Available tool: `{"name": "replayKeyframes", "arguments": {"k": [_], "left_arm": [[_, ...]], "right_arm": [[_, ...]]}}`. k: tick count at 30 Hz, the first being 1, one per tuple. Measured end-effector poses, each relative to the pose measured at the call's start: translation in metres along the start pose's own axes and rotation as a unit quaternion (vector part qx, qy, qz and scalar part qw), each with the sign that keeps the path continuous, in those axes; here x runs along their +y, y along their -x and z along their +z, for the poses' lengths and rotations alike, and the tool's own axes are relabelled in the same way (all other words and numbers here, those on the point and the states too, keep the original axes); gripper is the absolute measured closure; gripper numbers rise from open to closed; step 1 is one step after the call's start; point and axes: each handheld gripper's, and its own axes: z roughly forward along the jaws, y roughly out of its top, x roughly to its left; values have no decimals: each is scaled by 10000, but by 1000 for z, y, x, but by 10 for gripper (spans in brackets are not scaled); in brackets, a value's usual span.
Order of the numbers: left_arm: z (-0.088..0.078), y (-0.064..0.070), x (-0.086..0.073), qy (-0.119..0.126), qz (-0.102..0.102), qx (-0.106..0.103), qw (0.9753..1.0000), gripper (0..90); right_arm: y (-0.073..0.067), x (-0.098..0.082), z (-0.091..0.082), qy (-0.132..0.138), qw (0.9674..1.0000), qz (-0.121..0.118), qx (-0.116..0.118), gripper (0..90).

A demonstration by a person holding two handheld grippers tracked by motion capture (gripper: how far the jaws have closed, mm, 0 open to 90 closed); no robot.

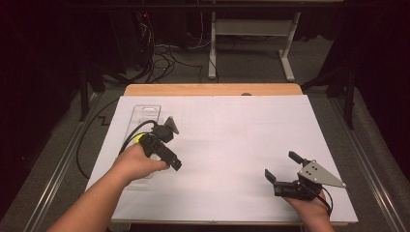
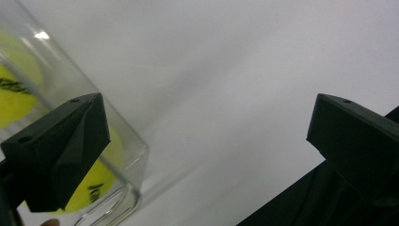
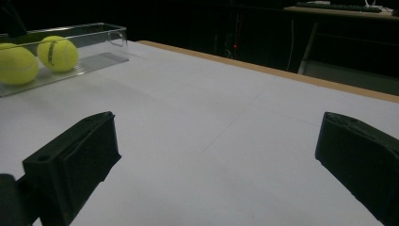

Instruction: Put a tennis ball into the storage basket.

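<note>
High view, left gripper (image 1: 167, 145): your left hand (image 1: 138, 162) holds it over the near end of the clear box (image 1: 140, 113) at the left of the tabletop (image 1: 232, 140); whether the jaws stand apart can't be told here.
High view, ball: a bit of yellow tennis ball (image 1: 138, 139) peeks out just left of that gripper, inside the box.
High view, right gripper (image 1: 284, 166): near right of the tabletop, jaws spread wide, nothing between them, well apart from the box.
Left gripper view, left gripper (image 2: 202, 141): released, jaws wide; one jaw sits in front of the box (image 2: 113, 141) corner, bare white tabletop (image 2: 235, 70) between the jaws.
Left gripper view, balls: one ball (image 2: 101, 183) behind the left jaw, a second (image 2: 14, 99) farther along the box.
Right gripper view, right gripper (image 3: 211, 155): released, empty, jaws over plain tabletop (image 3: 211, 94).
Right gripper view, balls: two tennis balls (image 3: 57, 54) side by side in the box (image 3: 103, 37), far left.
</note>
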Motion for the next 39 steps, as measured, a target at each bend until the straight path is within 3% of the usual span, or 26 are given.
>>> {"name": "replayKeyframes", "arguments": {"k": [11,26,29,33,36,39], "left_arm": [[32,16,12,-234,92,-86,9996,7],[51,23,10,-64,196,-261,9994,7],[55,22,7,91,177,-288,9994,7],[57,21,-2,548,176,-374,9976,8],[59,21,-11,920,173,-526,9942,7],[58,20,-21,1340,240,-496,9895,7]], "right_arm": [[2,1,-4,54,10000,41,-22,2],[1,1,-4,50,10000,36,-34,2],[1,1,-4,51,10000,28,-34,2],[1,1,-5,71,10000,37,-39,2],[2,0,-5,61,10000,55,-42,2],[2,0,-5,65,9999,88,-35,2]]}}
